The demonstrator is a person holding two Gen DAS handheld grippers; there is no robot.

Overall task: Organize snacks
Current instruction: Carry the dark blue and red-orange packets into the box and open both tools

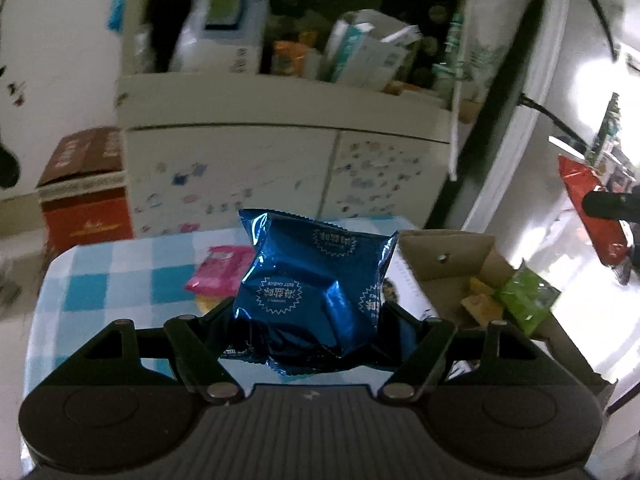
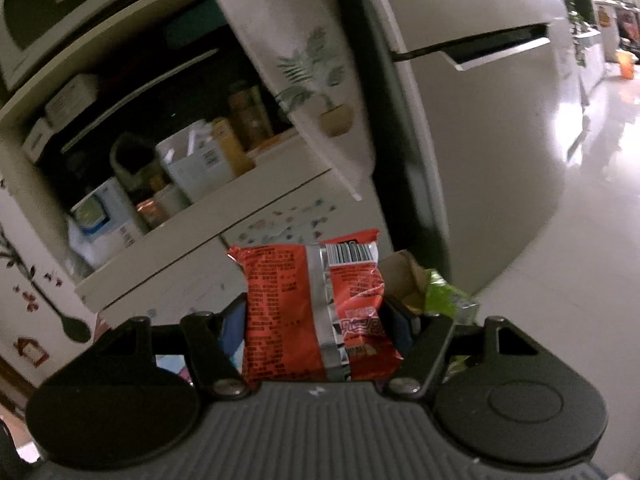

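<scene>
In the left wrist view, the black two-finger left gripper (image 1: 308, 316) hides the lower part of the shiny blue foil snack packet (image 1: 316, 280) clamped between its fingers; the packet is crumpled, printed with white starburst seals, and held above the blue-and-white checked tablecloth (image 1: 120, 276). A blurred pink snack pouch (image 1: 222, 270) lies on the cloth at ten o'clock from the packet, partly covered by it. At three o'clock an open brown cardboard box (image 1: 444, 256) holds a green packet (image 1: 524, 296) and yellow pieces too blurred to name. In the right wrist view, the black right gripper (image 2: 314, 316) is closed on an orange-red foil snack packet (image 2: 316, 312) with a silver back seam and barcode, its bottom edge cut off by the gripper body; the box is mostly hidden behind it.
</scene>
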